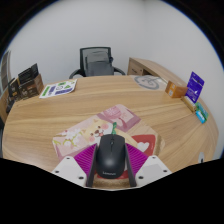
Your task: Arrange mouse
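Observation:
A black computer mouse (110, 158) sits between my gripper's (110, 180) two fingers, its front pointing away from me. The magenta pads (84, 160) flank it on both sides and the finger edges touch its sides, so the gripper is shut on it. The mouse is over the near end of a pink illustrated mat (112, 122) that lies on the round wooden table (80, 105). I cannot tell whether the mouse rests on the mat or is held just above it.
A black office chair (98, 62) stands behind the table. A green-and-white book (57, 88) and a dark box (25, 80) lie at the left. A wooden box (152, 72), a coiled cable (147, 83), a purple card (194, 86) and a teal item (201, 113) are at the right.

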Demonstrator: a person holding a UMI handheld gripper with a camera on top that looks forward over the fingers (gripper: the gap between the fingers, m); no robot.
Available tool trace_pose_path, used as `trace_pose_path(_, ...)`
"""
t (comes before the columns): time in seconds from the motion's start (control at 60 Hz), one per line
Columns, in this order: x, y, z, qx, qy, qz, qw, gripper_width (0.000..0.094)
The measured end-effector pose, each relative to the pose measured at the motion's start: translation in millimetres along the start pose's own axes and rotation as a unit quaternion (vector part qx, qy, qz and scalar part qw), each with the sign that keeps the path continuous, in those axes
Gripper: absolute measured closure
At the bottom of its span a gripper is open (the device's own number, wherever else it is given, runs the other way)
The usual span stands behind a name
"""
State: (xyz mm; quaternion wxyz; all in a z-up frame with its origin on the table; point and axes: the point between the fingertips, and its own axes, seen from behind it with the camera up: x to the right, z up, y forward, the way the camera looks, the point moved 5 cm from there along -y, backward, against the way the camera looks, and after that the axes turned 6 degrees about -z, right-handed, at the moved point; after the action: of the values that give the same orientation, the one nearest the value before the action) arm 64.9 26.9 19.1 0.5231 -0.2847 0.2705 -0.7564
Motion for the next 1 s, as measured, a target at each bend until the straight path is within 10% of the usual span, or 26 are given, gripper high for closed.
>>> trace_pose_path(0.1,7,-9,7,0.004,-0.003,-0.012,1.000,0.0055)
trace_pose_path(0.65,-6,-343,-31,0.029,-0.009,0.057,0.998,0.0072)
trace_pose_path(1.0,8,-426,-95,0.032,-0.011,0.032,0.999,0.0066)
